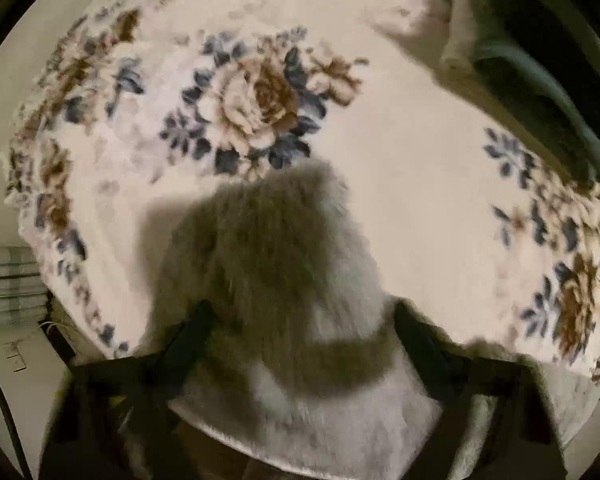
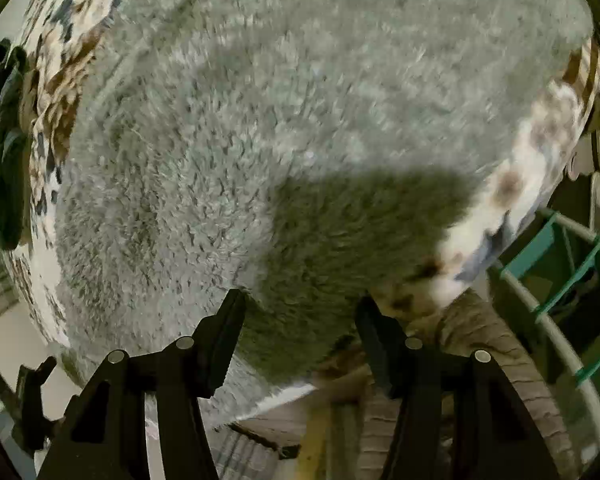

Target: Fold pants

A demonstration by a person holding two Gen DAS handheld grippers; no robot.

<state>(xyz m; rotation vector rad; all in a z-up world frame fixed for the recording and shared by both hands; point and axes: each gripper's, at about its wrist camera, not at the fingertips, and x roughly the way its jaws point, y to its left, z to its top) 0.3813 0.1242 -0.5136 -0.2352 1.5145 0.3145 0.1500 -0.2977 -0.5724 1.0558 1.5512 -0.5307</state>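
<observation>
One floral blanket (image 1: 400,160), cream with blue and brown roses, covers the bed under your two tools; beyond its left edge in the left wrist view you have pale floor and a stack of striped fabric (image 1: 8,284).

Item: one pair of fluffy grey pants (image 2: 260,120). In the right wrist view it fills most of the frame, lying on the blanket. In the left wrist view one narrow end of it runs from the near edge up toward the middle of the blanket, ending just short of the large centre rose.

Item: one dark green garment (image 1: 540,92), far right in the left wrist view, on the blanket and well apart from the grey end; the right wrist view shows a dark green shape at its left edge.

Item: your left tool (image 1: 300,320), two dark fingers, partly open, with the grey fabric lying between them. The picture is blurred; you cannot tell whether the pads press on it.

Item: your right tool (image 2: 300,320), two dark fingers, partly open, poised over the near edge of the pants. The fleece passes between the fingers, but no pinch shows.

Item: one green and white railing (image 2: 560,280), near right, off the bed.

Item: one ribbed brown textile (image 2: 500,360), below the right finger.
</observation>
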